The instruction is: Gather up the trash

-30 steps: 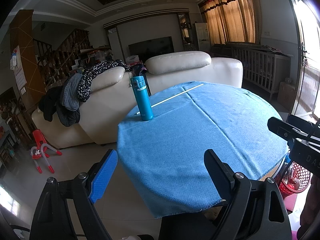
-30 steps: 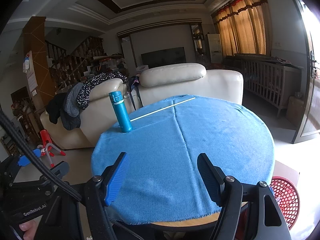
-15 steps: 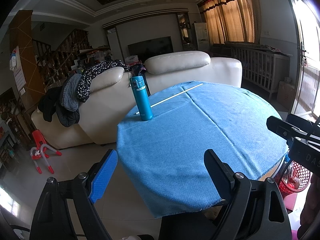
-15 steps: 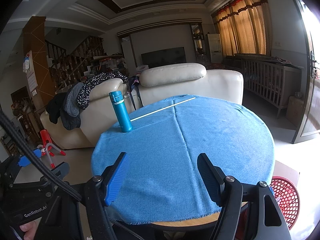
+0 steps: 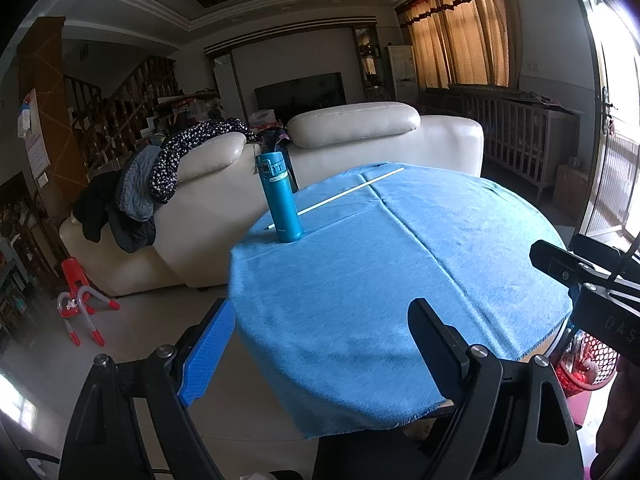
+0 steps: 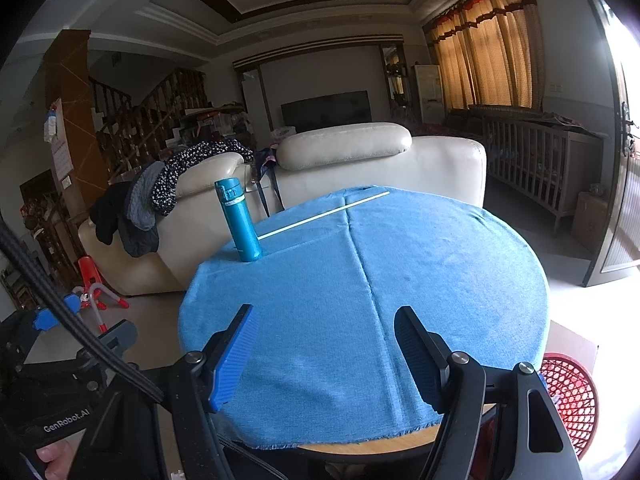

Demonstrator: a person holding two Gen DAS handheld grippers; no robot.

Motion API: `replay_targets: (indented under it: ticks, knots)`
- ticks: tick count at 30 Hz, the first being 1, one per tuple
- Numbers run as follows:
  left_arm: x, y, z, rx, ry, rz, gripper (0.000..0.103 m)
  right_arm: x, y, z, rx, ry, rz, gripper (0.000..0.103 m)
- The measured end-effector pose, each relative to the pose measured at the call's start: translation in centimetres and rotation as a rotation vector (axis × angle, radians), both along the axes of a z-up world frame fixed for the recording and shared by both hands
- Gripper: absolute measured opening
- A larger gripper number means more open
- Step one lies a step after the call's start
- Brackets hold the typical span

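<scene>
We hold the left gripper (image 5: pixel 320 344) and right gripper (image 6: pixel 324 356) spread and empty at the near table edge; the white stick (image 6: pixel 324 211) lies far across the blue cloth (image 6: pixel 420 280), the red basket (image 6: pixel 568 396) waiting near right.

Both wrist views face table (image 5: pixel 400 280), sofa (image 6: pixel 360 160).

Blue cloth (image 6: pixel 400 280) covering the counter, whose wooden edge (image 6: pixel 360 442) shows tan at 6 o'clock. Teal bottle (image 6: pixel 240 224); white stick (image 6: pixel 320 216). Cream sofa (image 6: pixel 360 168) draped with black-and-white dotted cloth (image 6: pixel 188 168) and grey garment (image 6: pixel 140 200). Red mesh basket (image 6: pixel 572 396) at 4 o'clock. Orange-brown curtains (image 6: pixel 488 64) with dark red trim. Red stool (image 5: pixel 76 280).
</scene>
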State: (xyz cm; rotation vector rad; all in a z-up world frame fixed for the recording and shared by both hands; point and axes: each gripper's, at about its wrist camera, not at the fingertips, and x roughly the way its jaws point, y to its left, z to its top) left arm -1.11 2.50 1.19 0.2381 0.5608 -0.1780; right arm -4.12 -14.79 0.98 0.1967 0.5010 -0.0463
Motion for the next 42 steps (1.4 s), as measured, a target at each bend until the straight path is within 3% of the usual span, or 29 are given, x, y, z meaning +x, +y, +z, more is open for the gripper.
replay_targets:
  ticks: [20, 42]
  knots:
    - [6.0, -2.3, -0.3, -0.022, 0.047, 0.007, 0.089, 4.9, -3.5, 0.5, -0.048, 0.062, -0.067, 0.074]
    - [11.2, -3.0, -0.6, -0.041, 0.100, 0.031, 0.089, 10.6, -5.0, 0.0, -0.019, 0.138, -0.076, 0.074]
